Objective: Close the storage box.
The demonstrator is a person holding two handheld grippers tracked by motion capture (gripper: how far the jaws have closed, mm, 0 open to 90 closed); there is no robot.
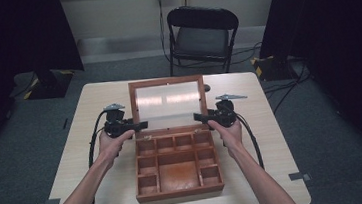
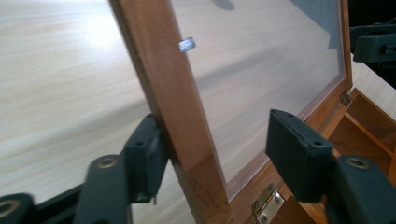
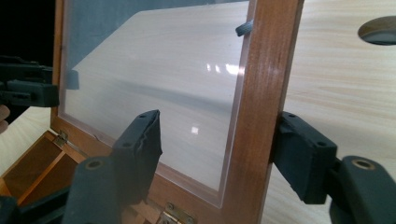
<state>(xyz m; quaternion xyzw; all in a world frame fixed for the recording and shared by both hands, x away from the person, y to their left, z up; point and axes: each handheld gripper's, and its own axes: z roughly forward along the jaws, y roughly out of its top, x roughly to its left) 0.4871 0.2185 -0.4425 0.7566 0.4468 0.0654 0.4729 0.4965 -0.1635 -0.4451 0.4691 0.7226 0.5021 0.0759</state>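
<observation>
A wooden box (image 1: 177, 163) is sitting near the front edge of the pale table (image 1: 74, 162), its divided compartments lying open to the high view. The person's forearms are coming in from the bottom on either side of it. The left hand (image 1: 108, 144) is holding the left gripper (image 1: 138, 125) at the left side of the raised lid (image 1: 168, 103); in the left gripper view the jaws are standing apart astride the lid's wooden frame (image 2: 175, 116), one jaw touching its outer face, the other well clear over the clear pane (image 2: 261, 60). The right hand (image 1: 229, 133) is holding the right gripper (image 1: 199, 117) at the lid's right side; its jaws are also spread astride the frame (image 3: 261, 102), the outer one touching or just beside the wood, the inner one apart from it. Brass hinges (image 2: 268, 205) are joining lid to box. Beyond the table, a black folding chair (image 1: 201, 34) is standing on grey carpet before the wall
</observation>
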